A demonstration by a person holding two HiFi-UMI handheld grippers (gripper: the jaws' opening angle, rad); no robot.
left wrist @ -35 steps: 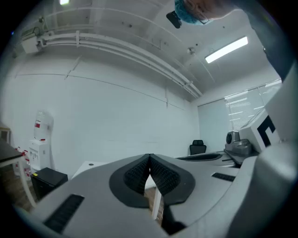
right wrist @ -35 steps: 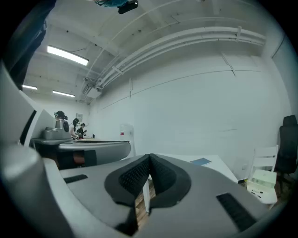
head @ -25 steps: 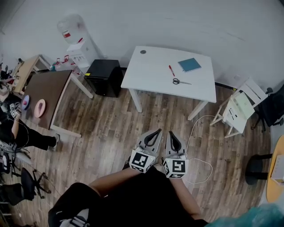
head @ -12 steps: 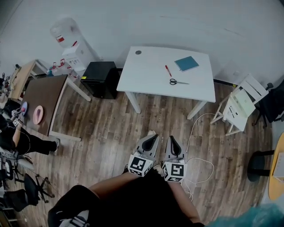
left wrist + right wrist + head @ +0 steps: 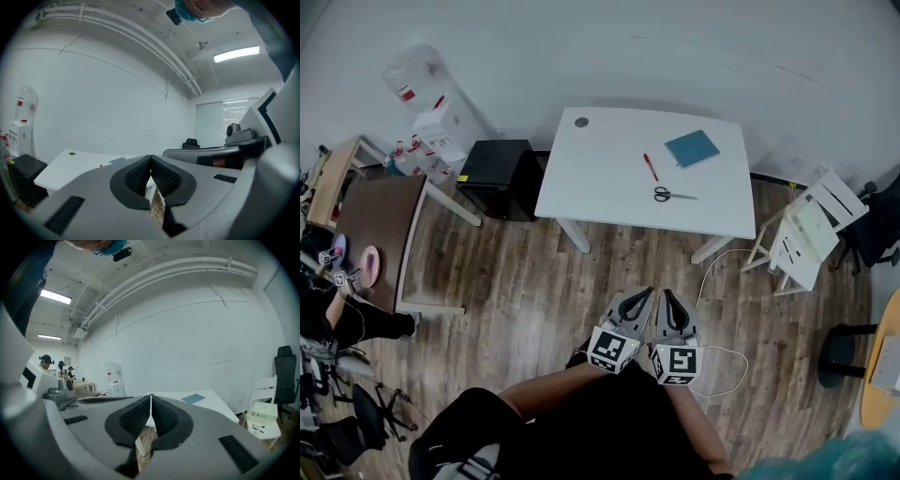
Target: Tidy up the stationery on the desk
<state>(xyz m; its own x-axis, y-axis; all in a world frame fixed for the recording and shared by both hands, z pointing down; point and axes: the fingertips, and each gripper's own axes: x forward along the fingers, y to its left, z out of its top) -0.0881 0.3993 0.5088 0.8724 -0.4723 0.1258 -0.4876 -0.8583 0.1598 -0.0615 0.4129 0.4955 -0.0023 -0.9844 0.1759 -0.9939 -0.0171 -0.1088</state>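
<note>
A white desk (image 5: 609,178) stands by the far wall. On it lie a red pen (image 5: 650,167), black-handled scissors (image 5: 674,195) and a teal notebook (image 5: 692,148). A small round grey piece (image 5: 581,122) sits at the desk's back left. My left gripper (image 5: 645,293) and right gripper (image 5: 667,294) are held side by side over the wooden floor, well short of the desk. Both are shut with nothing between the jaws. The notebook (image 5: 193,398) and desk (image 5: 70,164) also show in the gripper views.
A black cabinet (image 5: 492,176) stands left of the desk, with a water dispenser (image 5: 427,112) beyond it. A brown table (image 5: 380,225) is at far left. A white folding chair (image 5: 806,234) stands right of the desk. A white cable (image 5: 722,361) lies on the floor.
The view has shifted nearer the desk. Both grippers stay shut and close together.
</note>
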